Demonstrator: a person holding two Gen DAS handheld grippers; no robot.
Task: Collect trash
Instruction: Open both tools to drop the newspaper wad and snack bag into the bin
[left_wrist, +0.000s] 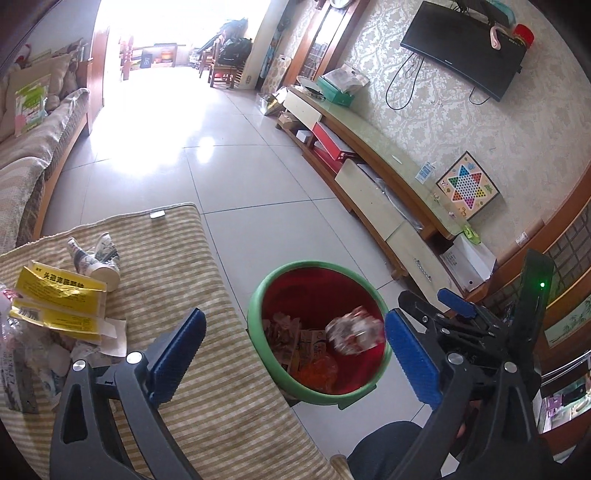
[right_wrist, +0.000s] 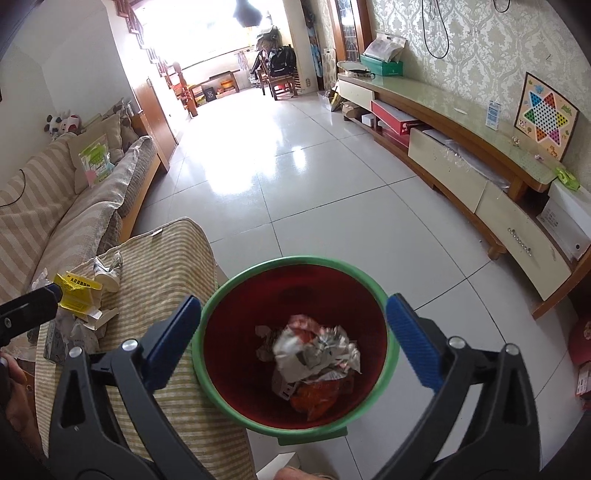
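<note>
The right gripper (right_wrist: 293, 343) hangs over the bin (right_wrist: 391, 365), jaws spread wide with nothing between them. A crumpled wrapper (right_wrist: 317, 350) is blurred inside the bin mouth, above the orange scrap (right_wrist: 317, 398) and other paper at the bottom; it appears to be dropping or just landed. The left gripper (left_wrist: 295, 354) is also wide and empty, positioned between the striped desk (left_wrist: 229, 406) and the bin.

Remaining trash lies on the desk: a yellow packet (left_wrist: 61, 299), a paper cup (left_wrist: 105, 271) on its side, white paper (left_wrist: 114, 334) and clear plastic (left_wrist: 22, 354) at the near left edge.

Probable faults from this state:

- Bin contact. The bin stands just beside the desk edge, and both grippers are close to its rim. A careless swing back toward the desk can strike the rim and tip or shift the bin.
- Gripper collision. In the left wrist view the right gripper (left_wrist: 458, 299) sits close to the left one. Simultaneous reaches toward the same pile can bring them together.
- Poor grasp on flat items. The packet and paper lie flat on soft cloth. The jaws can pinch the cloth instead, or slide over the sheet.
- Cup roll. The cup is on its side and can roll off the desk if nudged from the side.
- Light scraps. The plastic may cling to a pad or fall outside the bin if released short of the rim.
</note>
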